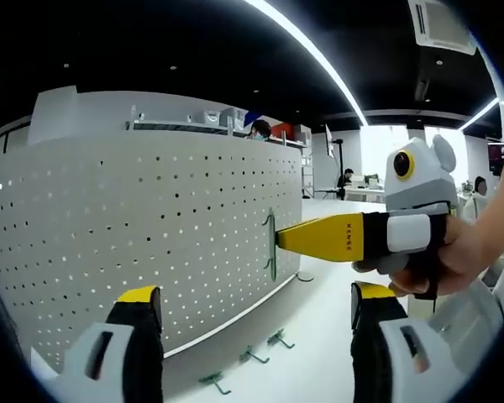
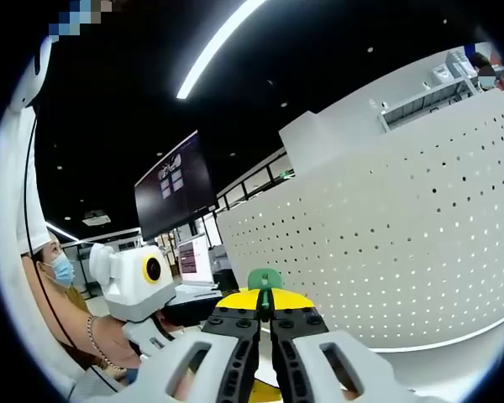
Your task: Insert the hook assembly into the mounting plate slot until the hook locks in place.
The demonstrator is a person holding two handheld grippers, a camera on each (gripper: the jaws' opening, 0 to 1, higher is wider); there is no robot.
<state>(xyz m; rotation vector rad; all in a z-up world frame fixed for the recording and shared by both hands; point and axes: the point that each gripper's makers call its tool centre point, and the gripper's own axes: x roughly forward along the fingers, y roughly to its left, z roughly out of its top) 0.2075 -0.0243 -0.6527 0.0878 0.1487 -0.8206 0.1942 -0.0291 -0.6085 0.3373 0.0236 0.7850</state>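
Left gripper view: left claw (image 1: 256, 315) spread open, holding nothing. Right claw (image 1: 279, 239) entering from the right, clamped on green hook (image 1: 270, 243) pressed against white pegboard (image 1: 134, 227). Spare hooks (image 1: 248, 357) on white bench (image 1: 319, 336) (below the board).

Right gripper view: right claw (image 2: 265, 304) closed on green hook (image 2: 265, 280); pegboard (image 2: 386, 252) behind.

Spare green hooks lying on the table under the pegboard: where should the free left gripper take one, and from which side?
Judging from the left gripper view: grip the nearest spare hook across its straight shank, coming down from above. It lies flat on the white table, so only the top is open, and its bent end sits near the pegboard. The left gripper is open. Detail is small here.
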